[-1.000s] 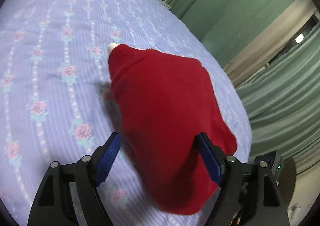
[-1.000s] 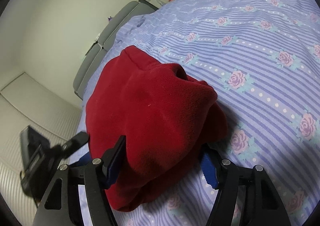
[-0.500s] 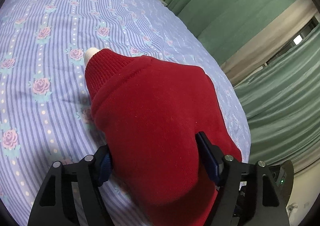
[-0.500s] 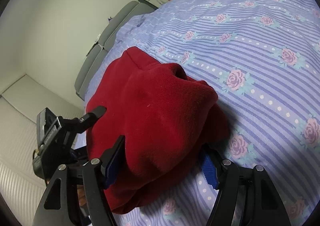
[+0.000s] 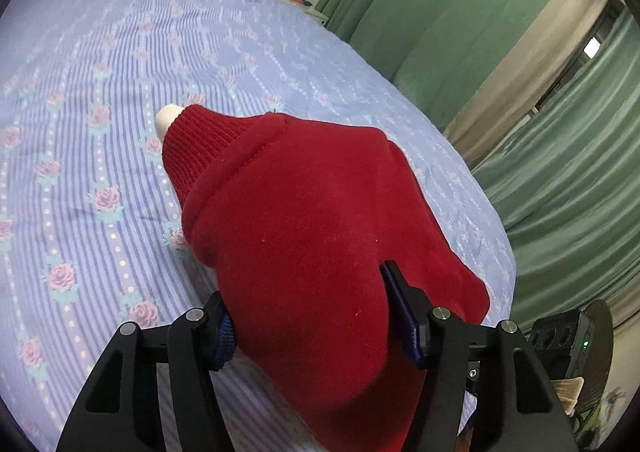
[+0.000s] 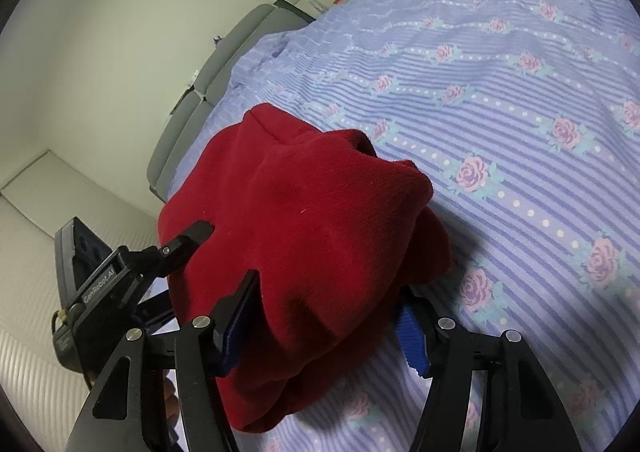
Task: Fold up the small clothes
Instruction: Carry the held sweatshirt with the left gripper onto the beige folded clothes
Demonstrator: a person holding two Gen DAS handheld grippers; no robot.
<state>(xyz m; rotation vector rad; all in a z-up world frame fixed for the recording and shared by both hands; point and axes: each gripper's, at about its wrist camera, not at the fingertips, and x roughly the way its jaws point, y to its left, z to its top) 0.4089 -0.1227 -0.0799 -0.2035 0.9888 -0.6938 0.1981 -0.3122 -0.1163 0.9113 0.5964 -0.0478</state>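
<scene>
Left wrist view: the red sweater (image 5: 320,236) lies bunched on the floral bedsheet (image 5: 100,92), its ribbed cuff (image 5: 200,148) pointing away with a white tip showing. The left gripper (image 5: 316,316) has just been closing, and its 2 blue pads now press a thick fold of fleece between them, so it grips the sweater. The cloth looks soft, light and limp; it will sag and slide wherever it is not held.

Right wrist view: the same sweater (image 6: 312,236) sits as a rounded heap near the bed's edge. The right gripper (image 6: 324,324) has also been closing and clamps another fold. The left gripper (image 6: 192,240) shows beside it. Hems, cuffs and seams are likely the best holds, since doubled fabric slips less.
</scene>
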